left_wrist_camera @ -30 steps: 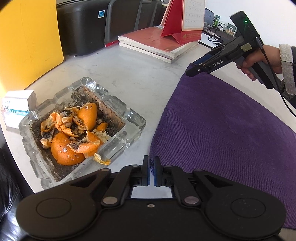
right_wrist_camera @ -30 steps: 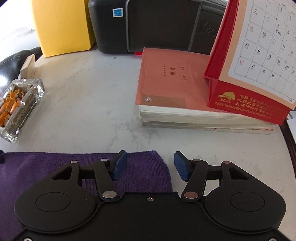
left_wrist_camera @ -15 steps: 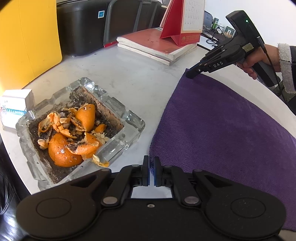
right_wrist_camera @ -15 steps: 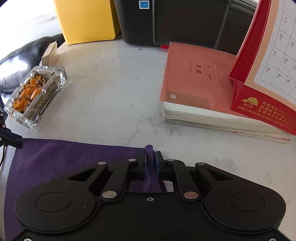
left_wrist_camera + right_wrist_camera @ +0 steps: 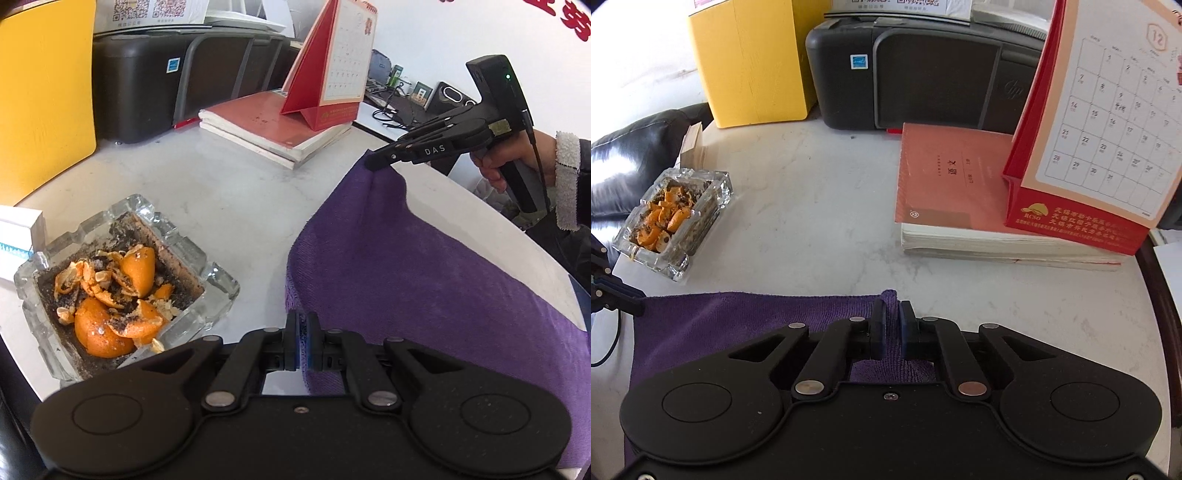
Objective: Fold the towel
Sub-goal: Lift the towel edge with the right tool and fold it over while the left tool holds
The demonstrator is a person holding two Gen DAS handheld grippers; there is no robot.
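Observation:
A purple towel lies on a white marble table. My left gripper is shut on the towel's near left corner. My right gripper is shut on the far corner, and it shows in the left wrist view holding that corner lifted above the table. The far edge of the towel runs taut between both grippers. The left gripper's tip shows at the left edge of the right wrist view.
A glass ashtray full of orange peel stands just left of the towel. A stack of red books with a red desk calendar stands ahead of it. A black printer and a yellow box stand at the back.
My right gripper closed on the towel's far corner and lifted it. Both grippers have risen, and the towel's far edge is off the table.

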